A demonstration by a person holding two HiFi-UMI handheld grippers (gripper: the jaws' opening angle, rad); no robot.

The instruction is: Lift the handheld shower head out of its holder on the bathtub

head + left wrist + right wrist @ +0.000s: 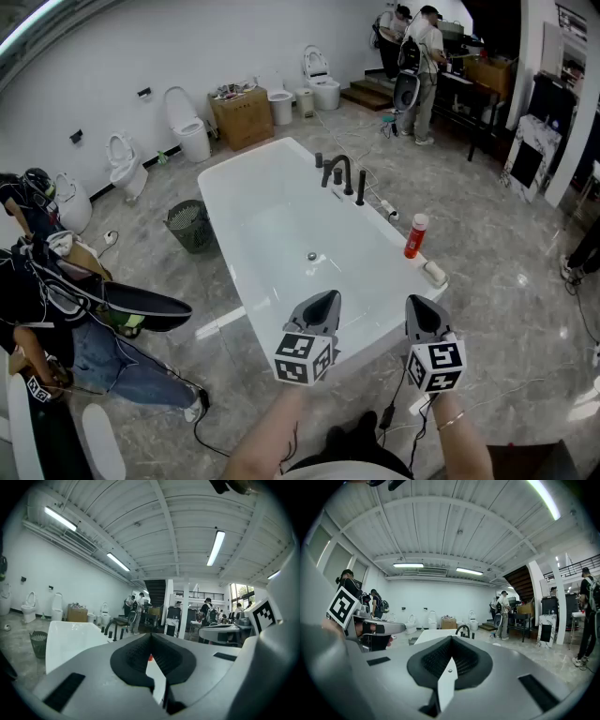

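The jaws of the left gripper [151, 635] are pressed fully together with nothing between them, and the jaws of the right gripper [451, 639] are likewise closed on nothing. Both grippers are held side by side, almost level, at the near end of the white bathtub [225, 246], the left one over its near rim and the right one by its near right corner. The handheld shower head [361, 187], slim and black, is seen standing upright on the bathtub's right rim towards the far end, just beside a curved black faucet [337, 169] and well apart from both grippers. A red bottle [415, 235] is set on the same rim, nearer the grippers. A dark wire basket [190, 226] is placed on the floor beside the bathtub's left side. A cardboard box [242, 116] is seen against the wall beyond the bathtub's far end.
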